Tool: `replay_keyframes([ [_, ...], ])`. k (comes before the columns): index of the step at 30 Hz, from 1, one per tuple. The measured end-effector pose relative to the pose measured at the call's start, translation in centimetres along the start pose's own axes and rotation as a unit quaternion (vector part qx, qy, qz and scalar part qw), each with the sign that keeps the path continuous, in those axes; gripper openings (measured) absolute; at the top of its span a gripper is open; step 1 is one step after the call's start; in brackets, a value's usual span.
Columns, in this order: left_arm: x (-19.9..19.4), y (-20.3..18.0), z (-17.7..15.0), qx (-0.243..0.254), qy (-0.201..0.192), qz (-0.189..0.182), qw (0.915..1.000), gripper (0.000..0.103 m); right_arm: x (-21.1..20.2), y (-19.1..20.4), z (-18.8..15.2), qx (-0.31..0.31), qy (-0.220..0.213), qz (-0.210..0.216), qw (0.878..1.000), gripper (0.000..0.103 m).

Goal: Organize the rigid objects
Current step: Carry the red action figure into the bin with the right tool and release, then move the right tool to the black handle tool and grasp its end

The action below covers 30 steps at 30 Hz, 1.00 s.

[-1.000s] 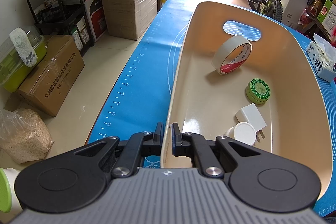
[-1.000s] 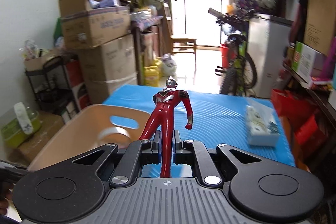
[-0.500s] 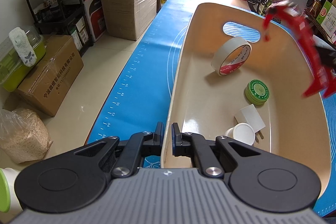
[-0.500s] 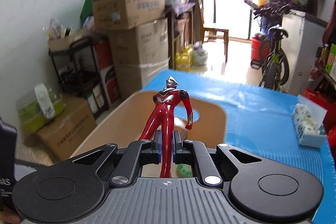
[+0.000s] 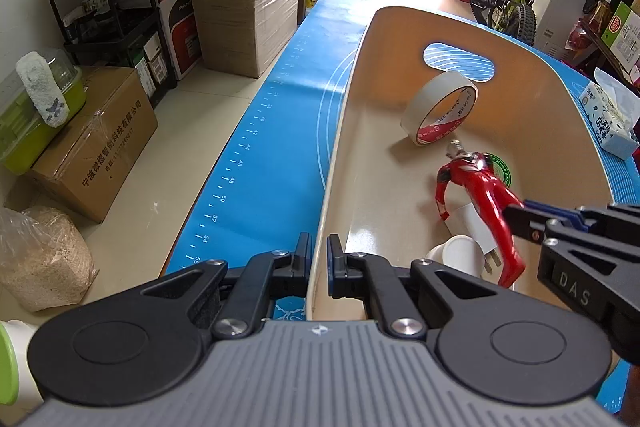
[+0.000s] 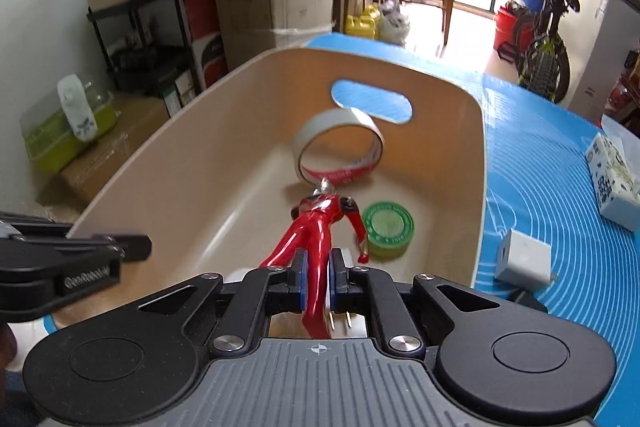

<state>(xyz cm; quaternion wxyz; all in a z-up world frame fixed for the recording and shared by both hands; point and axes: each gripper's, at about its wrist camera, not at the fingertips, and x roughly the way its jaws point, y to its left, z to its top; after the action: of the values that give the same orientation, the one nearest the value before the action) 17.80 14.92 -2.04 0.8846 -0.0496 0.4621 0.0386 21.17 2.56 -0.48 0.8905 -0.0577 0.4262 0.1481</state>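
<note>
Right tongs (image 6: 318, 279) are pinched on one leg of the red hero figure (image 6: 316, 227), which is held head-down and tilted inside the beige bin (image 6: 478, 155). The figure is not yet set on the bin floor, as far as can be judged.

Left tongs (image 5: 319, 259) are clamped on the near rim of the bin (image 5: 340, 131), so the bin is being steadied on the blue-matted worktop (image 5: 256, 147).

Already in the bin: tape roll (image 6: 338, 147) on edge near the handle cutout, green tin (image 6: 390, 229), white plug adapter (image 5: 474, 227) and a white cap (image 5: 460, 255) under the figure. A second white charger cube (image 6: 522, 259) lies on the mat just outside the right wall, still to be sorted. A tissue pack (image 6: 614, 183) is further off.

Risks:
- Figure gripped by one thin leg only, so rotation or slip in the pads is likely if bumped.
- If released from height, the tape roll could be knocked into rolling, or the figure may bounce off the adapter prongs.
- If the figure's arm snags the tin, contents would be dragged on withdrawal.
- If the left grip is loosened early, the bin could shift.
</note>
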Motion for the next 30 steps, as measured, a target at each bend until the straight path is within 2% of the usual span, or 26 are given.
replay_keyframes([
  [1,0.0,0.0,0.0,0.0,0.0,0.0,1.0,0.009,-0.1,-0.2,0.0,0.005,0.003,0.004,1.0,0.024],
  [3,0.0,0.0,0.0,0.0,0.0,0.0,1.0,0.009,-0.5,-0.8,-0.2,0.009,0.0,0.007,1.0,0.041],
  [5,-0.1,-0.1,0.0,0.0,-0.002,-0.001,1.0,0.009,-1.2,-0.9,-0.2,0.006,-0.006,0.008,1.0,0.05],
  [6,0.0,-0.1,0.0,0.001,-0.001,0.001,1.0,0.009,-1.5,-0.8,-0.2,0.003,-0.008,-0.001,1.0,0.063],
  [8,-0.1,-0.1,0.0,0.0,-0.001,0.0,1.0,0.009,-2.4,-1.0,-0.4,-0.003,-0.018,-0.003,1.0,0.069],
  [13,-0.1,-0.1,0.0,0.0,-0.002,0.001,1.0,0.009,-4.3,-2.6,-0.7,0.012,-0.031,-0.005,0.999,0.069],
  [16,0.0,0.1,0.0,0.001,-0.003,0.0,1.0,0.008,-5.7,-3.8,-0.8,0.031,-0.051,0.01,0.998,0.069],
  [18,0.0,0.2,0.0,0.0,-0.001,0.001,1.0,0.008,-6.6,-4.4,-0.9,0.04,-0.065,-0.008,0.997,0.072],
  [21,0.0,0.2,0.1,-0.001,-0.002,-0.001,1.0,0.008,-7.7,-6.0,-1.1,0.064,-0.075,-0.012,0.995,0.073],
  [24,0.0,0.2,0.0,-0.002,-0.002,-0.001,1.0,0.008,-8.5,-7.8,-1.5,0.081,-0.085,-0.037,0.992,0.073],
  [30,-0.1,0.2,0.0,-0.003,-0.003,-0.001,1.0,0.008,-7.6,-11.4,-3.6,0.124,-0.067,-0.094,0.986,0.074],
])
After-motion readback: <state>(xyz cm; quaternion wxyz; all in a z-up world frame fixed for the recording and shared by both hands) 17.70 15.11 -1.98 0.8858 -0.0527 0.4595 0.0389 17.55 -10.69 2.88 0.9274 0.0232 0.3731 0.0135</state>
